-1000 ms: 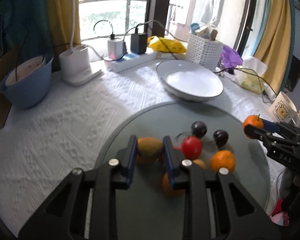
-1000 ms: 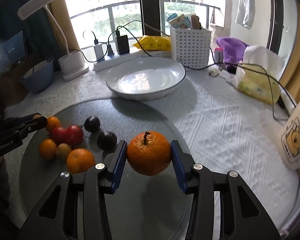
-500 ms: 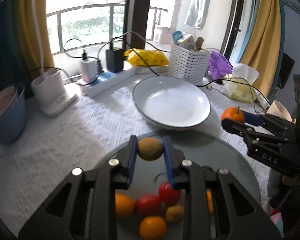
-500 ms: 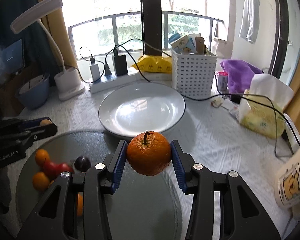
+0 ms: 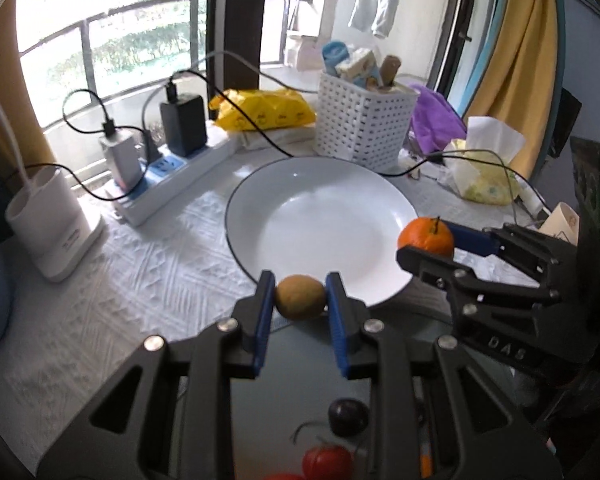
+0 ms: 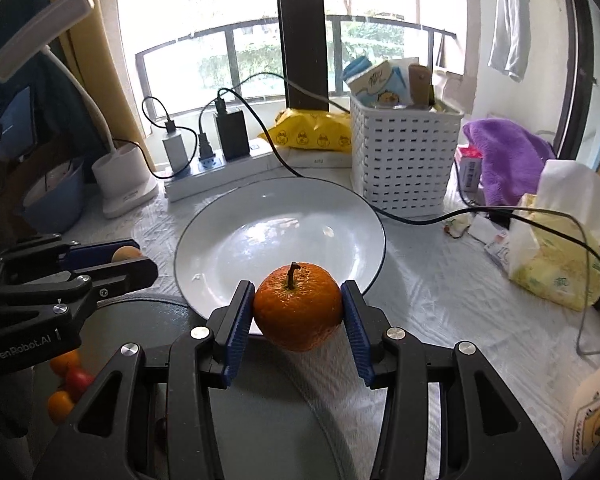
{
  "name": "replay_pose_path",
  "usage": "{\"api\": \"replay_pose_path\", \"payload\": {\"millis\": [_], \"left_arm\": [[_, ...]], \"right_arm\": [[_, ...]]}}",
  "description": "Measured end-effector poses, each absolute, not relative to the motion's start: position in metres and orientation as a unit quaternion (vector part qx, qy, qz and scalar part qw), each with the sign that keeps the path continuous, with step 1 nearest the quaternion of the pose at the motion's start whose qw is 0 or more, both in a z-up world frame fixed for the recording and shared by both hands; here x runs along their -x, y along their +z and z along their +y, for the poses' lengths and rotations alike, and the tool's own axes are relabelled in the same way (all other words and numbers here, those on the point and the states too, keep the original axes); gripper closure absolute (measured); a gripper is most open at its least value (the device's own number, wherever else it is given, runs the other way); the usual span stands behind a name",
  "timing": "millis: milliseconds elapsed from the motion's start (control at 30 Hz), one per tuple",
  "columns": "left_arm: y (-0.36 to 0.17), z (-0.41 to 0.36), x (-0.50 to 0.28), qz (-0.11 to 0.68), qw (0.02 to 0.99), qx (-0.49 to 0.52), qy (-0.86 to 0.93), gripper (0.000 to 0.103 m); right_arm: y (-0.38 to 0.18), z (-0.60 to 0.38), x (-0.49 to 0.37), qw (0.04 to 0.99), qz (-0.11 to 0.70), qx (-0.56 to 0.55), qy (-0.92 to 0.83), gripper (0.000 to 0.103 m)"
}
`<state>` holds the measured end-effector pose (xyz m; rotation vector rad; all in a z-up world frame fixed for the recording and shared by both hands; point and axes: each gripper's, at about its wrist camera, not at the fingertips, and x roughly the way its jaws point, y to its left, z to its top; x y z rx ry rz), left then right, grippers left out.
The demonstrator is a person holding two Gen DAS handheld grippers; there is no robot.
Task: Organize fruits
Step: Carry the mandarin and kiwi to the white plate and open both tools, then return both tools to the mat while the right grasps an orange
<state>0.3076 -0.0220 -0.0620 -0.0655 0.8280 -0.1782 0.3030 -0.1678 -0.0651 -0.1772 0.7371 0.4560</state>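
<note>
At the near rim of the white plate (image 6: 204,236), we hold a kiwi in the left gripper (image 5: 300,296) and an orange in the right gripper (image 6: 298,310), both clamped; next, lower and release each onto the plate.

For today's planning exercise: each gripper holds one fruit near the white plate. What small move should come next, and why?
Probably carry both fruits forward over the white plate, then lower them. The right gripper is clamped on the orange and the left gripper on the kiwi, both at the plate's near rim, and the plate holds nothing yet.
</note>
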Motion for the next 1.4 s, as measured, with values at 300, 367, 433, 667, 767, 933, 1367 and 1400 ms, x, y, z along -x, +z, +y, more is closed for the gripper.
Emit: {"api": "replay_pose_path", "payload": {"millis": [300, 367, 433, 667, 767, 933, 1367, 1400], "left_arm": [[-0.071, -0.016, -0.340, 0.417, 0.904, 0.044, -0.088, 0.076], [-0.071, -0.015, -0.342, 0.416, 0.904, 0.044, -0.087, 0.075], [-0.072, -0.014, -0.344, 0.417, 0.904, 0.047, -0.086, 0.075], [-0.070, -0.008, -0.340, 0.419, 0.902, 0.062, -0.080, 0.069], [-0.065, -0.005, -0.330, 0.413, 0.905, 0.063, -0.078, 0.063], [-0.053, -0.002, -0.305, 0.397, 0.912, 0.070, -0.080, 0.053], [-0.029, 0.011, -0.233, 0.362, 0.927, 0.065, -0.068, 0.053], [-0.029, 0.013, -0.227, 0.361, 0.928, 0.064, -0.066, 0.053]], "right_arm": [[-0.072, -0.160, -0.330, 0.899, 0.371, 0.085, 0.216, 0.056], [-0.072, -0.159, -0.333, 0.900, 0.371, 0.083, 0.214, 0.056], [-0.071, -0.160, -0.334, 0.901, 0.371, 0.082, 0.211, 0.056], [-0.059, -0.169, -0.325, 0.911, 0.356, 0.079, 0.191, 0.044], [-0.053, -0.177, -0.316, 0.915, 0.351, 0.076, 0.183, 0.044], [-0.050, -0.185, -0.299, 0.916, 0.354, 0.069, 0.174, 0.044], [-0.042, -0.182, -0.233, 0.917, 0.350, 0.072, 0.177, 0.044], [-0.042, -0.181, -0.229, 0.916, 0.351, 0.072, 0.179, 0.044]]}}
